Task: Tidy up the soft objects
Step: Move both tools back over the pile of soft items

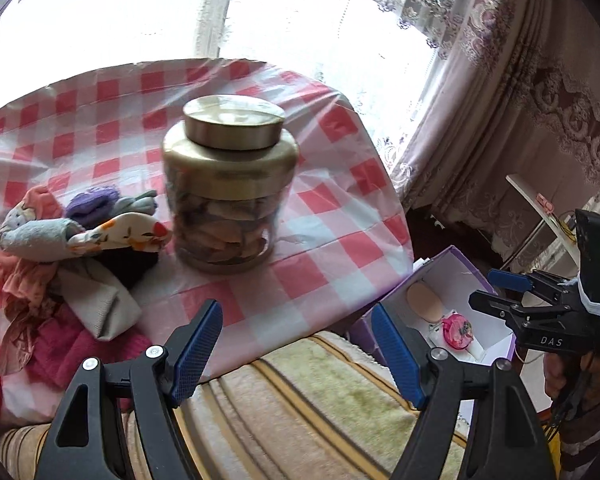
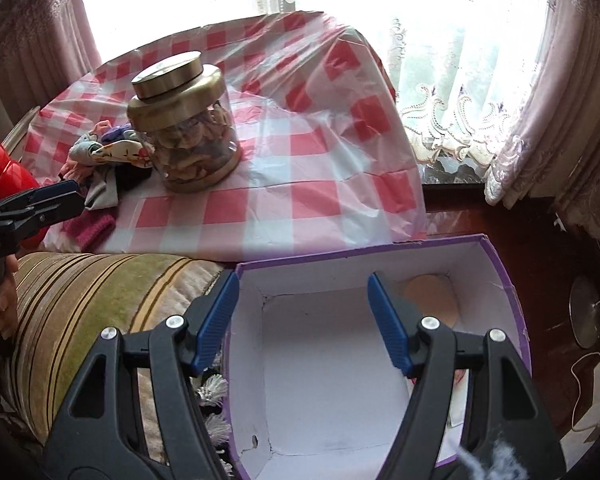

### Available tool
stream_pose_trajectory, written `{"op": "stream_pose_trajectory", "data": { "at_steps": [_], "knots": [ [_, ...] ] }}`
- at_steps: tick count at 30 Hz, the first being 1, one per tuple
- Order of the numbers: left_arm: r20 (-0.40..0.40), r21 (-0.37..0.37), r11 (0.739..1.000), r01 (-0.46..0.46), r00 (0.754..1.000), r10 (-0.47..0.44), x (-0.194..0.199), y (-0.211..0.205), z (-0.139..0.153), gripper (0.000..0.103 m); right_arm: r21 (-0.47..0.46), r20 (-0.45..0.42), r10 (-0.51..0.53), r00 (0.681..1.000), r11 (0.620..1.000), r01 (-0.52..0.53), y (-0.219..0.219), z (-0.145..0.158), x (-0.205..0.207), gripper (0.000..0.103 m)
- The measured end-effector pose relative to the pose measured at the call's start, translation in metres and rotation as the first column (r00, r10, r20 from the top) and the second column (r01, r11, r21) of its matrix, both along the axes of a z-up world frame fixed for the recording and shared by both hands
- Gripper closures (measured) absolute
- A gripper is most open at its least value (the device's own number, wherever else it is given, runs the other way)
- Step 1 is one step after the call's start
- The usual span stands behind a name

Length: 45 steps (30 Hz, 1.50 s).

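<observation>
A pile of soft socks and cloths lies at the left of the checked tablecloth; it also shows in the right wrist view. A purple box with a white inside stands beside the table; it holds a beige pad and, in the left wrist view, a pink round thing. My left gripper is open and empty over the table's near edge. My right gripper is open and empty over the box.
A glass jar with a brass lid stands mid-table, next to the pile. A striped cushion lies below the table edge. A red object sits at the far left. Curtains hang behind.
</observation>
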<state>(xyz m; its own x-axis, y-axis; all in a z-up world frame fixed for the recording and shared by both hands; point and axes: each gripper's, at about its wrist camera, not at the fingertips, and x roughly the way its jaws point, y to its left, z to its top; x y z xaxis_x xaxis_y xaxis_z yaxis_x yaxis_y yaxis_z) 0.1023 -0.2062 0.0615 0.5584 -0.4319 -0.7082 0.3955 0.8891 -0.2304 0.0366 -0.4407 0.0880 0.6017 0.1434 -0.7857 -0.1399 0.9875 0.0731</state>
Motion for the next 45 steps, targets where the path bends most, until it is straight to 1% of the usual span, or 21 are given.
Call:
{"op": "stream_pose_trajectory", "data": {
  "at_steps": [3, 6, 9, 14, 18, 23, 26, 27, 28, 30, 31, 35, 38, 40, 43, 45],
  "knots": [
    [-0.003, -0.024, 0.998, -0.055, 0.998, 0.055, 0.0, 0.031, 0.001, 0.025, 0.012, 0.014, 0.062, 0.998, 0.998, -0.063, 0.021, 0.004, 0.003, 0.033],
    [-0.009, -0.04, 0.991, -0.126, 0.992, 0.126, -0.001, 0.064, 0.0, 0.025, -0.007, 0.026, 0.117, 0.993, 0.993, -0.116, 0.043, 0.009, 0.006, 0.033],
    [-0.032, -0.058, 0.977, -0.205, 0.979, 0.203, 0.0, 0.098, -0.005, 0.026, -0.014, 0.029, 0.174, 0.984, 0.985, -0.174, 0.067, 0.012, 0.013, 0.033],
    [-0.063, -0.106, 0.947, -0.303, 0.953, 0.297, 0.001, 0.143, -0.011, 0.026, -0.03, 0.04, 0.264, 0.964, 0.964, -0.263, 0.109, 0.02, 0.023, 0.033],
    [-0.072, -0.108, 0.931, -0.348, 0.937, 0.342, 0.008, 0.163, -0.012, 0.026, -0.06, 0.051, 0.336, 0.941, 0.941, -0.333, 0.144, 0.026, 0.032, 0.033],
    [-0.12, -0.153, 0.906, -0.396, 0.917, 0.38, 0.022, 0.187, -0.013, 0.026, -0.091, 0.063, 0.421, 0.905, 0.905, -0.415, 0.184, 0.029, 0.042, 0.033],
    [-0.108, -0.148, 0.899, -0.412, 0.91, 0.4, 0.029, 0.196, -0.008, 0.026, -0.102, 0.063, 0.461, 0.885, 0.885, -0.454, 0.206, 0.029, 0.05, 0.033],
    [-0.116, -0.155, 0.896, -0.416, 0.908, 0.402, 0.033, 0.199, -0.008, 0.026, -0.106, 0.062, 0.473, 0.879, 0.879, -0.466, 0.213, 0.028, 0.053, 0.033],
    [-0.139, -0.179, 0.89, -0.42, 0.906, 0.4, 0.037, 0.203, -0.009, 0.026, -0.108, 0.063, 0.485, 0.872, 0.872, -0.478, 0.22, 0.027, 0.055, 0.033],
    [-0.207, -0.245, 0.862, -0.444, 0.893, 0.401, 0.046, 0.214, -0.014, 0.026, -0.118, 0.062, 0.504, 0.861, 0.86, -0.496, 0.231, 0.025, 0.06, 0.033],
    [-0.23, -0.265, 0.848, -0.458, 0.884, 0.406, 0.05, 0.219, -0.015, 0.026, -0.124, 0.064, 0.514, 0.855, 0.854, -0.505, 0.237, 0.024, 0.062, 0.033],
    [-0.282, -0.315, 0.804, -0.505, 0.858, 0.429, 0.068, 0.232, -0.018, 0.026, -0.156, 0.07, 0.545, 0.835, 0.833, -0.531, 0.26, 0.019, 0.073, 0.033],
    [-0.342, -0.339, 0.77, -0.54, 0.833, 0.434, 0.083, 0.238, -0.025, 0.026, -0.194, 0.075, 0.562, 0.824, 0.819, -0.541, 0.274, 0.014, 0.08, 0.033],
    [-0.386, -0.351, 0.747, -0.565, 0.814, 0.434, 0.091, 0.24, -0.033, 0.026, -0.197, 0.078, 0.57, 0.818, 0.813, -0.548, 0.28, 0.012, 0.085, 0.033],
    [-0.424, -0.353, 0.724, -0.593, 0.791, 0.441, 0.099, 0.242, -0.042, 0.026, -0.191, 0.077, 0.583, 0.809, 0.805, -0.562, 0.29, 0.008, 0.093, 0.033],
    [-0.445, -0.359, 0.708, -0.609, 0.778, 0.444, 0.105, 0.244, -0.047, 0.027, -0.219, 0.084, 0.592, 0.802, 0.796, -0.565, 0.297, 0.004, 0.098, 0.033]
  ]
}}
